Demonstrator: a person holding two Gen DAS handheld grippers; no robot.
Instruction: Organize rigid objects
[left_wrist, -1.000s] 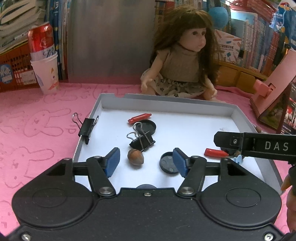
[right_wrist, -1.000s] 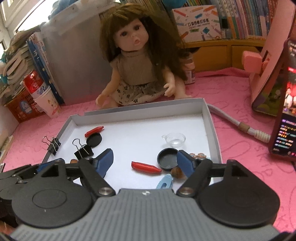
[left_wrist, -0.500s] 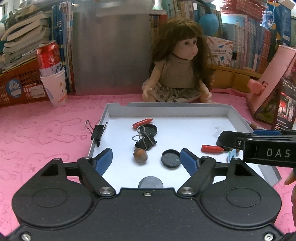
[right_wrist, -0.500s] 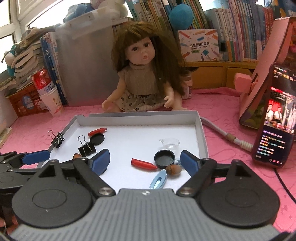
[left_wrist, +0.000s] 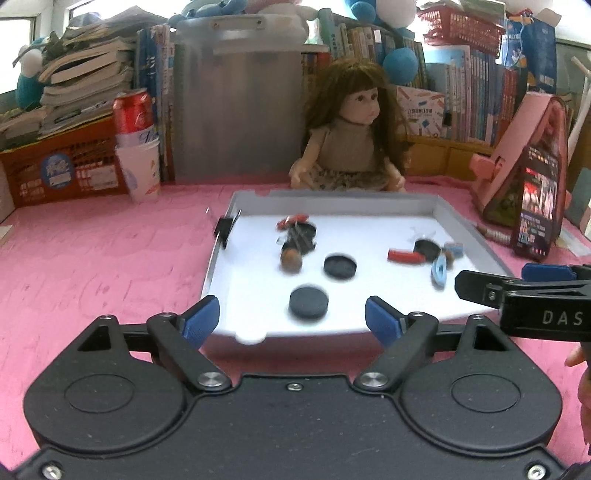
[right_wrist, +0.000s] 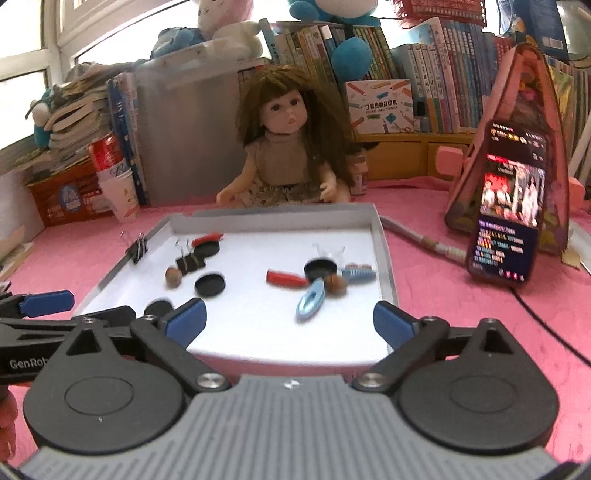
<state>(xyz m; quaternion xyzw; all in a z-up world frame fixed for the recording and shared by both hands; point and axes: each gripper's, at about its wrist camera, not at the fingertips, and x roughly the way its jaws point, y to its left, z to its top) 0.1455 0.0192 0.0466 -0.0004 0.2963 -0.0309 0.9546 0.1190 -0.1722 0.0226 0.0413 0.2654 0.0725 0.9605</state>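
Left wrist view shows us our left tool (left_wrist: 291, 319), jaws apart and empty, nearest the black disc (left_wrist: 308, 302) at twelve o'clock, the right tool (right_wrist: 290, 323) likewise apart.

My left gripper (left_wrist: 291, 317) was black with blue pads, silver screws; my right gripper (right_wrist: 290, 321) had a ribbed grey top.

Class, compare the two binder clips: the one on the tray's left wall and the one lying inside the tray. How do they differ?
The wall clip is clamped onto the tray rim, alone. The inner clip lies loose on the tray floor, beside a nut and a black cap. Both are black with wire handles.
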